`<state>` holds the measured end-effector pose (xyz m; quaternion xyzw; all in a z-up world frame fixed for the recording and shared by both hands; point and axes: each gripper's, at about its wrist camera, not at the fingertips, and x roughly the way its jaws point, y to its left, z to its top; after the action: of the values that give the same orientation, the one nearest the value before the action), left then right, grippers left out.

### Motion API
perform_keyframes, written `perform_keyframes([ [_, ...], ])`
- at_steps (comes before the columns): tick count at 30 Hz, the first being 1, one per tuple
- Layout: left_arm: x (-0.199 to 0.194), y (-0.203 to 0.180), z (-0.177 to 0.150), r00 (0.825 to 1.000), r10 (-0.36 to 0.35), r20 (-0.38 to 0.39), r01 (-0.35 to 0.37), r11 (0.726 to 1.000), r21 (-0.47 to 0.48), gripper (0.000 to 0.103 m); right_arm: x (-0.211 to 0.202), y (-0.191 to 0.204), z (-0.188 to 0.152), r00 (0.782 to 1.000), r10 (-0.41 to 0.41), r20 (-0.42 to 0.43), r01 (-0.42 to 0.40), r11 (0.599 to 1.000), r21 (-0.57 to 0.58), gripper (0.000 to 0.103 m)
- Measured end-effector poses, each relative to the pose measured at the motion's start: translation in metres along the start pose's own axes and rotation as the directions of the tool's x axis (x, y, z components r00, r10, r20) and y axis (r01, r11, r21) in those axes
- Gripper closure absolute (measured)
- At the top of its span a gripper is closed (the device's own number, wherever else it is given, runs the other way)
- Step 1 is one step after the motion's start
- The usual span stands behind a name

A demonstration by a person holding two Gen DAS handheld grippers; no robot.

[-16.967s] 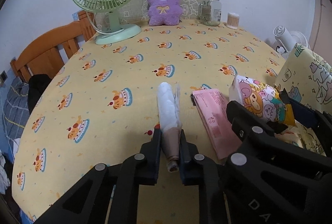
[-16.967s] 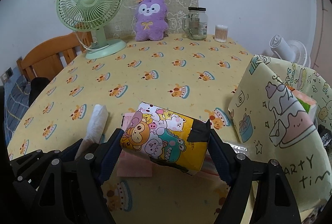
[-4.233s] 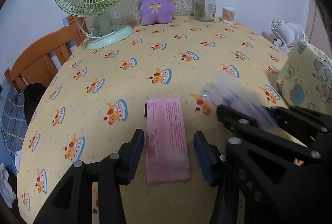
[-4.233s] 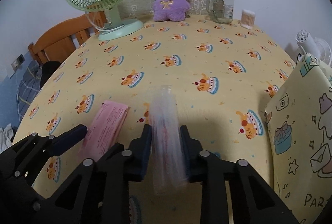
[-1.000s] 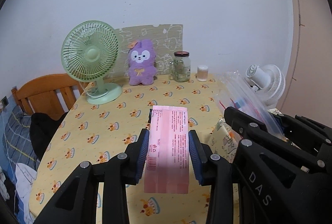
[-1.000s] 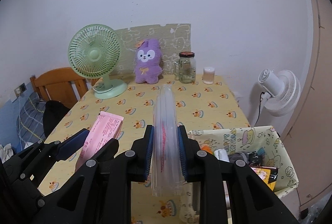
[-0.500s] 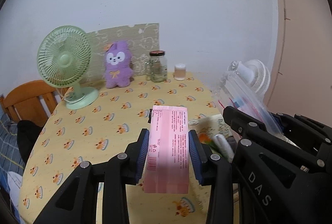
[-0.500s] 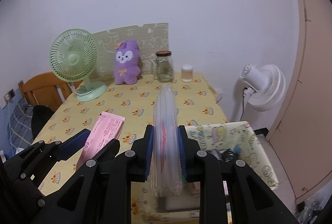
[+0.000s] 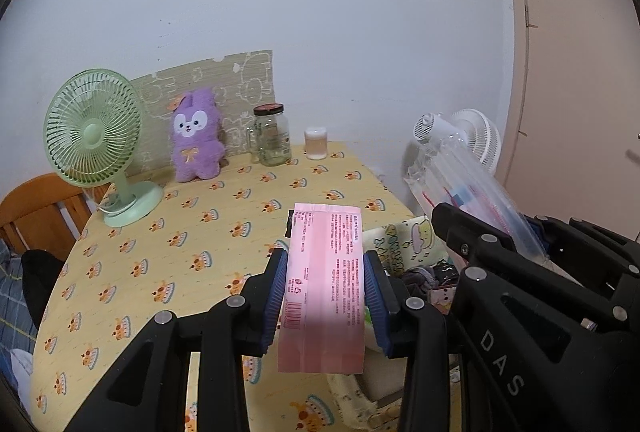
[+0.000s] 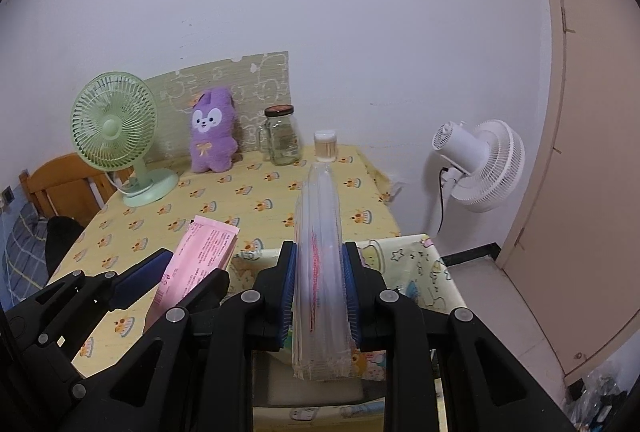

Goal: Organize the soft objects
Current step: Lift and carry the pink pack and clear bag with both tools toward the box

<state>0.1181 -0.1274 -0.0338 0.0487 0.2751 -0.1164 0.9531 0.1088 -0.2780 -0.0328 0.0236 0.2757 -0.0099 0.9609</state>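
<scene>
My left gripper point(image 9: 325, 296) is shut on a flat pink packet point(image 9: 325, 284), held up in the air above the table's right edge. My right gripper point(image 10: 319, 288) is shut on a clear plastic packet point(image 10: 319, 264) with red print. In the right wrist view the pink packet point(image 10: 200, 256) shows to the left, in the other gripper. Below both hands stands an open yellow cartoon-print storage bag point(image 10: 416, 264), beside the table; in the left wrist view the storage bag point(image 9: 404, 244) has several soft items in it. The clear packet point(image 9: 472, 188) appears at the right of the left wrist view.
The table has a yellow cake-print cloth point(image 9: 180, 232). At its back stand a green desk fan point(image 9: 96, 144), a purple plush toy point(image 9: 196, 136), a glass jar point(image 9: 272, 136) and a small cup point(image 9: 316, 144). A white floor fan point(image 10: 480, 164) stands right, a wooden chair point(image 9: 36, 208) left.
Both hands have shifted sideways to the right with their packets; the table has slid left in the views and more of the storage bag now lies under the grippers.
</scene>
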Motion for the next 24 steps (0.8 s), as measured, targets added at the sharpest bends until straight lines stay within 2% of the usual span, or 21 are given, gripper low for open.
perform_keyframes([
  [17, 0.028, -0.039, -0.002, 0.997, -0.071, -0.037, 0.072, 0.996, 0.043, 0.064, 0.013, -0.043, -0.012, 0.999, -0.034, -0.017, 0.035, 0.998, 0.056, 0.077],
  [24, 0.041, -0.047, -0.008, 0.992, -0.09, -0.09, 0.095, 0.994, 0.051, 0.063, 0.023, -0.054, -0.019, 0.998, -0.049, -0.05, 0.053, 0.995, 0.084, 0.077],
])
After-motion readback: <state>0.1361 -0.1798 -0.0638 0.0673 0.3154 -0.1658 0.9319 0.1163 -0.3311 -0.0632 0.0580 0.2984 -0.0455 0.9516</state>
